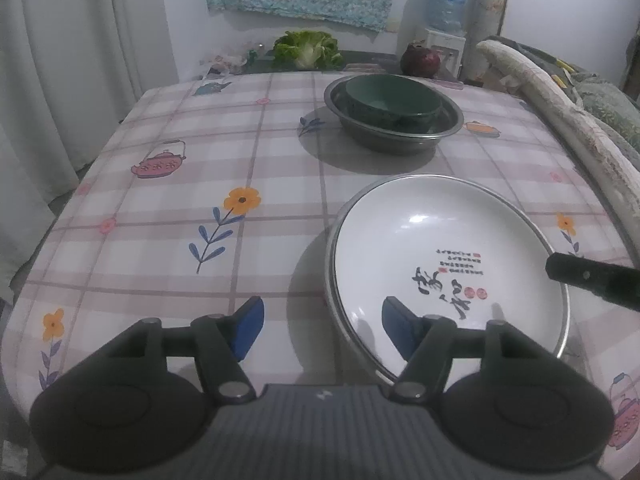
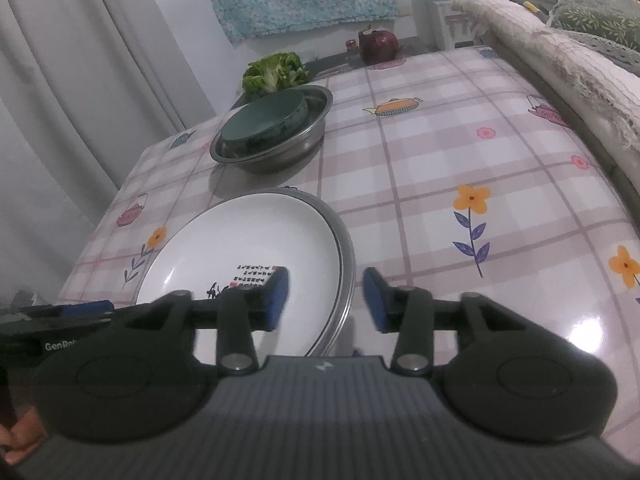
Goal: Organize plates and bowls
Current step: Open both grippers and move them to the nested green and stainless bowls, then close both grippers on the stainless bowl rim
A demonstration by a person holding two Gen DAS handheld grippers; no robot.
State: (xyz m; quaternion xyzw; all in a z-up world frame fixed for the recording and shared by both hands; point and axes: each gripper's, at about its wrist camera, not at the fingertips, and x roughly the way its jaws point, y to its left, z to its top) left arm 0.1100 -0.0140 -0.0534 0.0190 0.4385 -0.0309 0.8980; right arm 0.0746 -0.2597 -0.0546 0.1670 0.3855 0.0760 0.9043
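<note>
White plate with black lettering: sits nested in a metal plate, whose rim shows around it. The pair lies directly ahead of both tongs, between them.

Left tongs: open, nothing held. The plates' near-left rim stands between the blue pads, one pad over the white plate, the other over bare cloth; no pad presses.

Right tongs: open, empty. They straddle the plates' right rim the same way, with a gap on both sides.

Green bowl: sits inside a metal bowl, well beyond the tongs, past the plates, toward the far edge of the surface.

Beyond the surface: lettuce and a dark red onion.

Progress, as judged: plates stacked, bowls stacked, nothing loose on the checked cloth. Sorting looks nearly or fully done. What may remain is drawing both tongs clear, or shifting the stacks to a final spot; cannot tell which.
</note>
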